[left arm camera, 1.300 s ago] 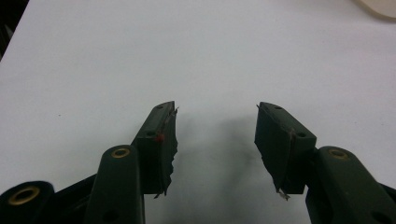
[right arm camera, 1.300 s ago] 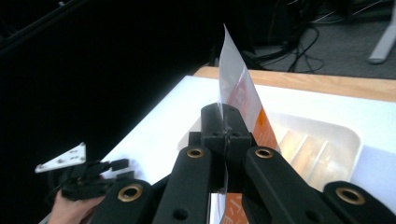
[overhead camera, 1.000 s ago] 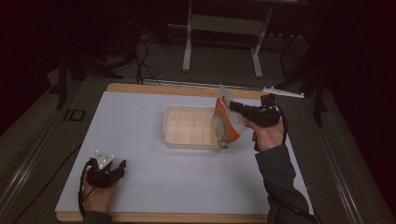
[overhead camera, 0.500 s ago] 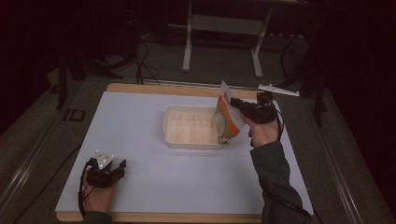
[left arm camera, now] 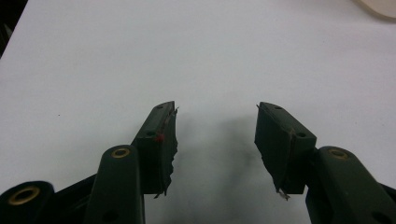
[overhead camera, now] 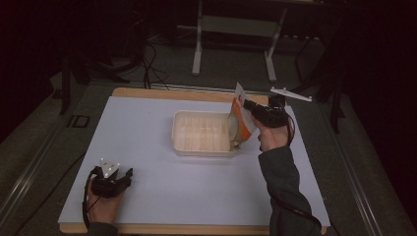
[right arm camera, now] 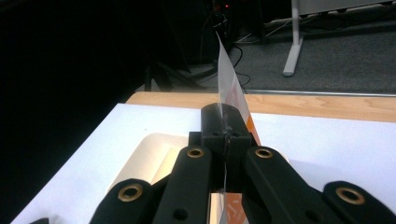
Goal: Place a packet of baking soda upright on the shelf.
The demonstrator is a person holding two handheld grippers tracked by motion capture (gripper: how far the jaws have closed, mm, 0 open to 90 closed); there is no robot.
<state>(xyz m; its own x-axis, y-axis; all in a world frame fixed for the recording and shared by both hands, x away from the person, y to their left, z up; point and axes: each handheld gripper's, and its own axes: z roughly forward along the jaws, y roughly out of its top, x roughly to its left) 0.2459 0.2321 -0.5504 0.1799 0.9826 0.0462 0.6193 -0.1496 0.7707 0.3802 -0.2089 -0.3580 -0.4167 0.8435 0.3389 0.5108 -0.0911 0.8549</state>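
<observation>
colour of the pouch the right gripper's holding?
The pouch is orange and white, clearest in the high view; the right gripper pinches its top edge over the tray.

Orange-white pouch pinched upright in right tool, lower end inside cream tray.

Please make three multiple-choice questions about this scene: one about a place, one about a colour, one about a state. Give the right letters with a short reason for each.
1. Where does the orange and white flat pouch hang?
A. Over the right end of the shallow cream plastic tray
B. At the table's left edge
C. On the floor

2. What colour is the table cover?
A. Red
B. White
C. Green

3. How do the left gripper's jaws stand?
A. Shut on the pouch
B. Shut on nothing
C. Open, with nothing between

Answers:
1 A: the high view shows the pouch at the tray's right end, held by the right gripper.
2 B: the sheet looks white.
3 C: the left gripper view shows a wide gap.
</observation>
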